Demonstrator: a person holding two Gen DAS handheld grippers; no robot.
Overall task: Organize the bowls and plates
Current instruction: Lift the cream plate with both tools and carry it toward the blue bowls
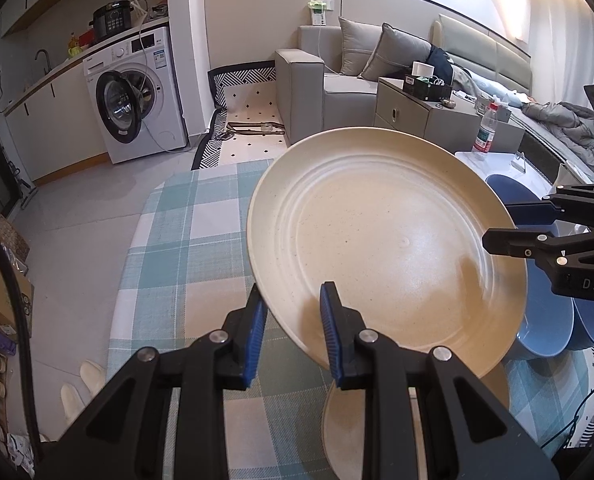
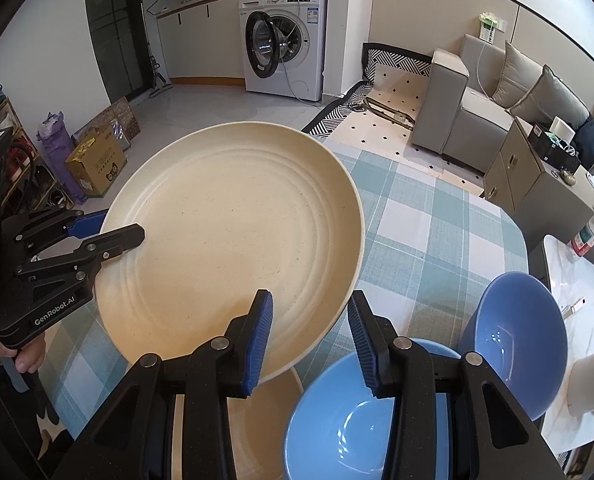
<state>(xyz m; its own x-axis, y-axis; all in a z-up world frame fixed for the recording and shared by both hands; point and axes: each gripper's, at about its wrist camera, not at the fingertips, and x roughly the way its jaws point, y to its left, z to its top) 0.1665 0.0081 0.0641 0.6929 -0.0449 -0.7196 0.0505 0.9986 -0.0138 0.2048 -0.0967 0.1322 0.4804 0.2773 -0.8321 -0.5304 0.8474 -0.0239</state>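
Both grippers are clamped on one big cream plate (image 1: 381, 240), and it hangs tilted above the checked tablecloth (image 1: 185, 232), off the table. In the left wrist view the left gripper (image 1: 293, 320) sits at the bottom centre of the frame, its blue pads (image 1: 257, 332) pinching the plate's near rim, one finger over the rim and one under it. At the right edge of that frame the right gripper (image 1: 509, 220) reaches in and bites the plate's opposite edge.

Switch to the right wrist view: the right gripper (image 2: 309, 336) fills the bottom centre, jaws drawn in on the plate's (image 2: 233, 240) lower right rim, the plate spreading across the middle of the frame. The left gripper (image 2: 113, 228) comes in from the left edge, one finger lying on the plate's face, and a hand (image 2: 21, 354) shows under it at lower left.

Below the lifted plate, at the bottom of the frame, a second cream plate (image 2: 265, 432) lies on the cloth. Just right of it sits a blue bowl (image 2: 337, 424), and beside that another blue bowl (image 2: 521, 340) stands tipped toward the camera at lower right.
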